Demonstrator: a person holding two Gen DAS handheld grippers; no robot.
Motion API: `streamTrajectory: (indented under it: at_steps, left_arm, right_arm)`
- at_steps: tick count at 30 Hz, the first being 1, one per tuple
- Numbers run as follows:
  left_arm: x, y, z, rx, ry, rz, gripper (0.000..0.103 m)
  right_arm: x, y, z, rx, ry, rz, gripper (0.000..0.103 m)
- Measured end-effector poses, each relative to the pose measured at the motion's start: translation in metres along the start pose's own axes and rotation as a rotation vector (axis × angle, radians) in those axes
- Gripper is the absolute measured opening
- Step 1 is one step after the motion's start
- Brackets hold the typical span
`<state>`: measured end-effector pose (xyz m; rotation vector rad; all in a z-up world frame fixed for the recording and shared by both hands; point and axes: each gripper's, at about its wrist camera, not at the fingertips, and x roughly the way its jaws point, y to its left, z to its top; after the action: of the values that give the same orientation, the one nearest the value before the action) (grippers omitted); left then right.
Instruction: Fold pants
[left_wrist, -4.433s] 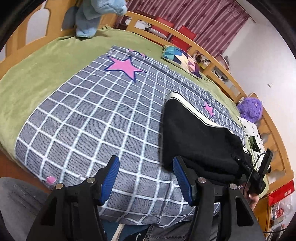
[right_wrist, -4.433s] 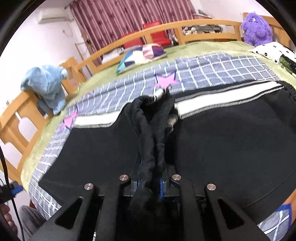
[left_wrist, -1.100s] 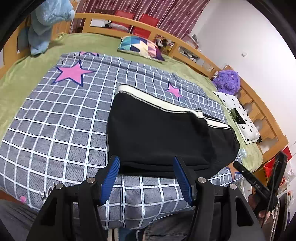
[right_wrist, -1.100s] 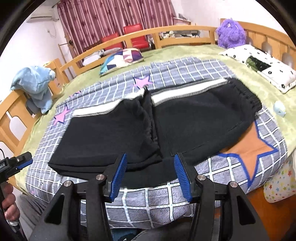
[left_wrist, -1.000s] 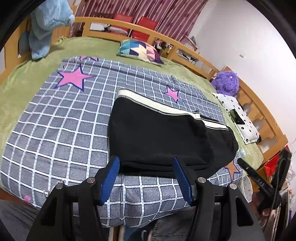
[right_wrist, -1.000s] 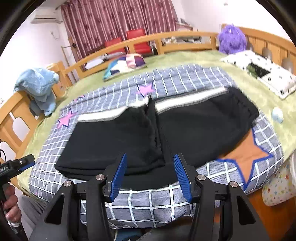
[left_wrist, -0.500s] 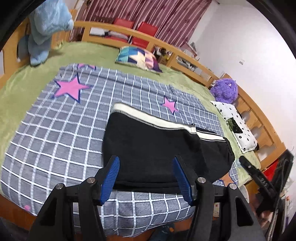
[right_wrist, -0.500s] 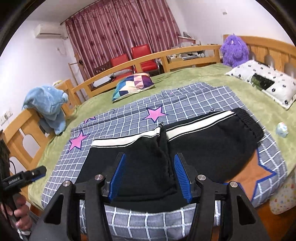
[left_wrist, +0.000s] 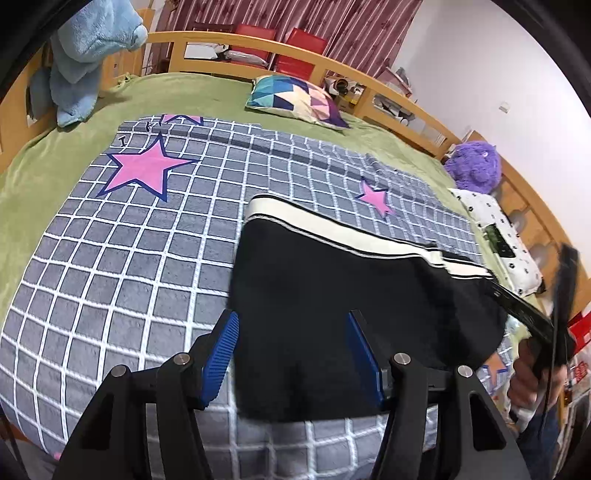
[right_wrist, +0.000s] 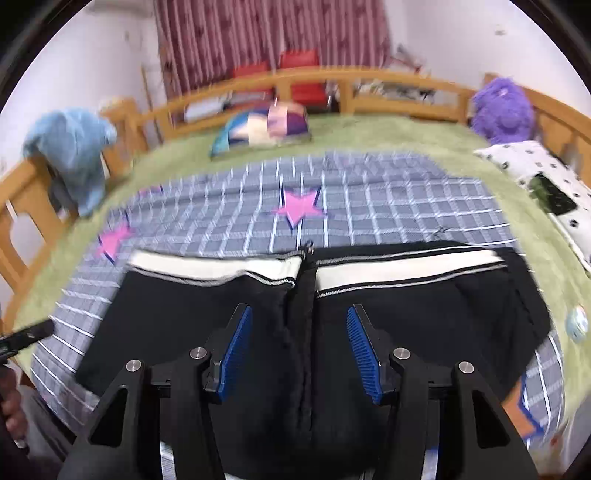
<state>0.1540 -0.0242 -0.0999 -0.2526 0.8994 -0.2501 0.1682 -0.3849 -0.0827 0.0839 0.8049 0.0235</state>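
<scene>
Hovering over folded pants (right_wrist: 406, 317), both hand-held grippers (left_wrist: 291, 354) (right_wrist: 295, 347) spread, empty, near bed edge.

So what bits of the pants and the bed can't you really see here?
- Near edge of the black pants, right wrist view: hidden behind the right claw.
- Right end of the pants, left wrist view: covered by the other claw's dark body and the hand.
- Pillow and purple plush, right wrist view: smeared by motion blur.
- Small round thing on the blanket: too blurred to identify.

Checked blanket (left_wrist: 129, 258), patchwork cushion (left_wrist: 299, 98), purple plush (left_wrist: 474, 166).
</scene>
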Motion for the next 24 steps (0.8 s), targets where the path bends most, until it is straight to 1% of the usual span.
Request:
streamTrajectory:
  at_steps: [2, 3, 4, 5, 6, 8, 10, 12, 14, 15, 16, 18, 19, 20, 21, 22, 23, 24]
  left_arm:
    - [0.012, 0.008, 0.003, -0.010, 0.030, 0.005, 0.058]
    - [0.016, 0.010, 0.004, -0.015, 0.042, -0.003, 0.058]
    - [0.020, 0.014, 0.004, -0.018, 0.050, -0.017, 0.058]
    - [0.024, 0.016, 0.003, -0.016, 0.055, -0.025, 0.058]
    - [0.027, 0.018, 0.002, -0.013, 0.060, -0.024, 0.058]
    - [0.036, 0.023, 0.000, -0.011, 0.077, -0.028, 0.058]
    - [0.045, 0.029, -0.004, -0.017, 0.107, -0.047, 0.058]
    - [0.052, 0.035, -0.008, -0.035, 0.131, -0.074, 0.058]
    - [0.064, 0.038, -0.018, -0.055, 0.183, -0.116, 0.058]
    - [0.071, 0.038, -0.023, -0.055, 0.212, -0.126, 0.058]
    - [0.079, 0.038, -0.030, -0.051, 0.245, -0.130, 0.057]
    - [0.081, 0.037, -0.036, -0.044, 0.236, -0.127, 0.057]
    - [0.078, 0.037, -0.035, -0.041, 0.233, -0.132, 0.057]
    - [0.075, 0.037, -0.032, -0.042, 0.233, -0.138, 0.057]
    - [0.071, 0.038, -0.027, -0.044, 0.220, -0.143, 0.057]
    - [0.066, 0.039, -0.022, -0.042, 0.195, -0.137, 0.057]
    - [0.062, 0.039, -0.016, -0.037, 0.174, -0.120, 0.057]
    - [0.061, 0.039, -0.012, -0.035, 0.167, -0.109, 0.058]
  right_arm:
    - [0.038, 0.001, 0.011, 0.001, 0.080, 0.009, 0.046]
    - [0.056, 0.004, 0.017, 0.004, 0.117, 0.027, 0.044]
    - [0.068, 0.006, 0.019, -0.002, 0.142, 0.050, 0.037]
    - [0.087, 0.009, 0.023, -0.023, 0.179, 0.068, 0.023]
    - [0.104, 0.012, 0.025, -0.055, 0.209, 0.047, 0.021]
    - [0.123, 0.011, 0.027, -0.068, 0.205, -0.004, 0.013]
    - [0.126, -0.001, 0.026, -0.008, 0.171, 0.009, 0.012]
    - [0.126, -0.006, 0.025, -0.003, 0.176, -0.002, 0.012]
    - [0.127, -0.004, 0.017, -0.039, 0.163, -0.038, 0.013]
    - [0.129, -0.001, 0.012, -0.061, 0.165, -0.057, 0.013]
    - [0.130, 0.003, 0.005, -0.096, 0.169, -0.069, 0.017]
    - [0.121, 0.004, 0.001, -0.136, 0.173, -0.069, 0.019]
    - [0.107, 0.000, -0.002, -0.119, 0.173, -0.069, 0.029]
    - [0.097, -0.004, -0.003, -0.106, 0.168, -0.068, 0.036]
    - [0.076, -0.012, -0.006, -0.089, 0.151, -0.072, 0.037]
    - [0.058, -0.021, -0.008, -0.077, 0.128, -0.079, 0.041]
    - [0.041, -0.029, -0.011, -0.068, 0.104, -0.092, 0.049]
    - [0.017, -0.045, -0.014, -0.048, 0.070, -0.120, 0.053]
